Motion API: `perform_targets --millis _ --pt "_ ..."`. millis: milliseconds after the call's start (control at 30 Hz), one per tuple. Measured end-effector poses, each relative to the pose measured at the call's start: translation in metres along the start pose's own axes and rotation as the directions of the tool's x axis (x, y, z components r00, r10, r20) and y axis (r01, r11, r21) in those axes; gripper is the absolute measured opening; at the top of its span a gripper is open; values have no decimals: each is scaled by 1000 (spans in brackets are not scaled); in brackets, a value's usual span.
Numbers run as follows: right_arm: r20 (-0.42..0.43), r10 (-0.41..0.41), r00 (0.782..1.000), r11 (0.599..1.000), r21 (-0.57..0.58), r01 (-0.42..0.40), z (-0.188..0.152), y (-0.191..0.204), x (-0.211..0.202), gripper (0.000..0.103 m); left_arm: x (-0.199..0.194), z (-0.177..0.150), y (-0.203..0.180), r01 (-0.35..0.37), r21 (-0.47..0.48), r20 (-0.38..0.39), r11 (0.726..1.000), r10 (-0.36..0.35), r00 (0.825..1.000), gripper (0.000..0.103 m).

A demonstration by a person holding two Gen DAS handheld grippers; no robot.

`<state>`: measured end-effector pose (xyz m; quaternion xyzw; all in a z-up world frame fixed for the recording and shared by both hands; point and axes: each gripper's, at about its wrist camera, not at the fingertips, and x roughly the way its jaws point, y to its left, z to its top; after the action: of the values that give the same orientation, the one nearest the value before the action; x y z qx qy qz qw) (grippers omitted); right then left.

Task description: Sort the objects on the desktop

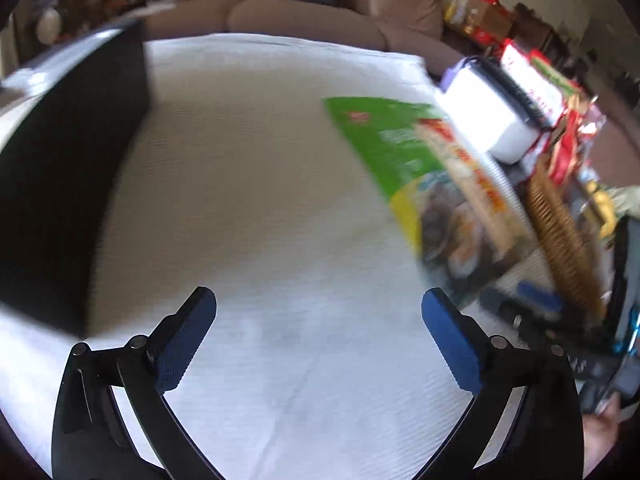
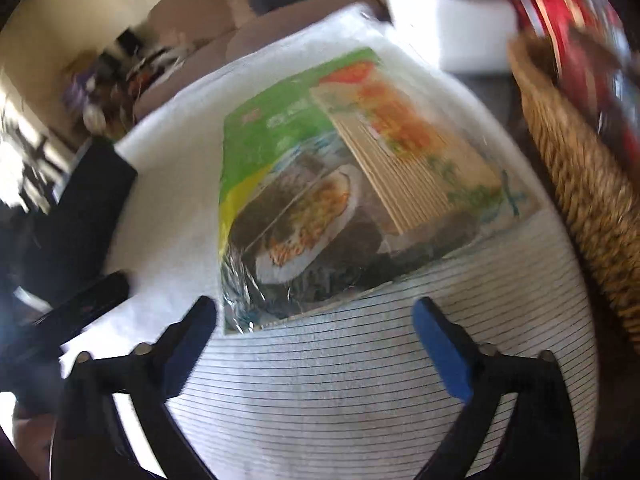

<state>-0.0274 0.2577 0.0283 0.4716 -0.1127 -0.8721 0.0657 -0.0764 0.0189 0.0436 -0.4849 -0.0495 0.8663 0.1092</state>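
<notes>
At the far left of the table a black box (image 1: 68, 168) stands on the white cloth (image 1: 256, 200), well apart from the food packet (image 2: 320, 184), which lies flat near the middle-right with its near edge overlapping a striped mat (image 2: 360, 380). The left gripper (image 1: 318, 308) hangs over bare cloth with its 2 blue-padded fingers spread wide and nothing between them; the right gripper (image 2: 314, 316) is just as wide and empty, its tips just short of the packet's near edge. The packet looks light and flat, a glossy crinkly film wrap around what seems a stiff bamboo mat and dark sheets, so it should be slippery and may bend at the soft sealed border; the firmer part over the bamboo mat, or the near edge lifted off the striped mat, seems the safer place to pinch. Further right a woven basket (image 2: 580, 184) holds red packets, and a white tub (image 1: 488, 116) sits behind it. Both views are blurred. Beyond the table is a brown sofa (image 1: 304, 20) and cluttered shelves in a sunlit living room.
</notes>
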Motion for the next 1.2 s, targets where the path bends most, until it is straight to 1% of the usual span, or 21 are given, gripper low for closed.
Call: perform_targets --millis 33,100,133,200,233,300,333,433,467,533,667,1200 --pt "21 -44 999 997 -60 45 -5 10 0 103 -4 -9 4 -45 17 14 999 45 999 103" --pt "52 -100 994 986 -131 106 -14 21 5 103 -7 -22 10 -85 33 15 996 84 996 103" --pt "59 -113 992 981 -153 121 -17 26 8 103 -6 -28 13 -101 35 15 994 101 995 103" --pt "56 -142 988 973 -178 150 -12 33 24 103 -6 -36 18 -131 37 20 991 130 991 103" --pt "57 -156 986 969 -185 164 -16 37 28 103 -6 -40 21 -150 38 28 988 149 988 103" --pt "54 -169 984 964 -197 176 -17 45 40 103 -5 -48 26 -177 35 33 984 176 984 103" --pt "74 -178 981 958 -214 190 -19 49 40 103 -3 -51 29 -180 27 30 983 179 983 103" --pt "67 -169 983 962 -205 179 -17 52 43 103 6 -59 36 -209 1 15 978 209 978 103" --pt "66 -170 983 963 -201 180 -16 51 43 103 6 -61 35 -218 6 32 976 217 976 103" --pt "67 -176 982 963 -197 186 -17 52 42 103 6 -64 34 -224 -9 46 975 224 973 103" --pt "67 -180 981 962 -195 190 -18 54 42 103 7 -65 33 -236 -23 47 971 237 970 103" --pt "68 -181 981 962 -195 191 -17 53 43 103 4 -66 33 -233 -28 47 972 234 971 103"
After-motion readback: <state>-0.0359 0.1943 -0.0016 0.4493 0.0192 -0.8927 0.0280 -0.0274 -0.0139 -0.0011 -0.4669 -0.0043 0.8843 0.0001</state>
